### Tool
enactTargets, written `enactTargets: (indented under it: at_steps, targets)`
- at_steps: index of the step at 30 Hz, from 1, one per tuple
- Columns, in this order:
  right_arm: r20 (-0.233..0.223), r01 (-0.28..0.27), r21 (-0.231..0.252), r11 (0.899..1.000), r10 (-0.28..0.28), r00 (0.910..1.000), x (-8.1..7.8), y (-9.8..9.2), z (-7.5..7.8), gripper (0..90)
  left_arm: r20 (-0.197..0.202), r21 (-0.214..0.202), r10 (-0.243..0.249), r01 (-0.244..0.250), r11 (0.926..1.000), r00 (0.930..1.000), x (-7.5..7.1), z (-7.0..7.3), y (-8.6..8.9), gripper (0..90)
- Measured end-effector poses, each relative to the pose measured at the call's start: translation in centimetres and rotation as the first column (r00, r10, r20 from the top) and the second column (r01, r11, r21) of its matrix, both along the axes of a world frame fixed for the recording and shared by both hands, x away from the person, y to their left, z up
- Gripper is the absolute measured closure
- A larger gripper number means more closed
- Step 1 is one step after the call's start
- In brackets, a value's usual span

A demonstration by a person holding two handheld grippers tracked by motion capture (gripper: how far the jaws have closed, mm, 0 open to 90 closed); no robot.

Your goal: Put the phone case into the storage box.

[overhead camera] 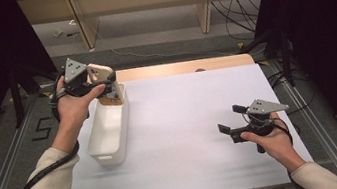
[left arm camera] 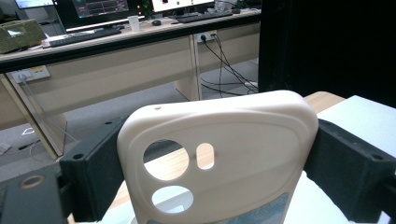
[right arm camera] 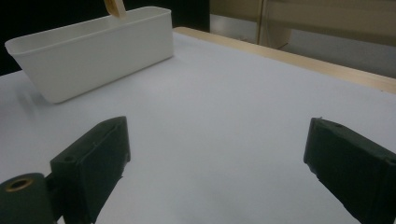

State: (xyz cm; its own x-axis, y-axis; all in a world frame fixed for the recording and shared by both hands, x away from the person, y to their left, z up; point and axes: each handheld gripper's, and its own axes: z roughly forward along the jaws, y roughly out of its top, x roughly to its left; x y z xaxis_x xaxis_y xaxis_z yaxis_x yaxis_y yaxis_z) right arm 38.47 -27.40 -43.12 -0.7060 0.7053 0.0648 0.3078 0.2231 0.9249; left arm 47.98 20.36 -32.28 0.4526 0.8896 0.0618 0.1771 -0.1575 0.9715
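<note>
Left tool (overhead camera: pixel 104 86) clamps the phone case (left arm camera: pixel 219 154) by its edges, upright over the far end of the white bin (overhead camera: pixel 106 147) — lower it straight inside before letting go. Right tool (overhead camera: pixel 233 121) idles released over the worktop (overhead camera: pixel 186 122).

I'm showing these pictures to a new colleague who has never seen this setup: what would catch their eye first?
Probably the beige phone case, clamped between the left gripper's black jaws and held over the far end of the white bin at the table's left edge. Next, the right gripper, jaws wide open with nothing between them, near the right side of the white table.
</note>
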Motion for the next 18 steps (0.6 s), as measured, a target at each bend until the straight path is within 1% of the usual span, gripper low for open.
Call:
enactTargets:
  at_steps: [18]
  targets:
    - [-0.001,0.000,0.000,1.000,0.000,1.0000,0.00,0.02,0.02,8.0,-0.010,0.014,0.006,-0.006,0.9999,0.9999,0.72,-0.38,0.11,10.9]
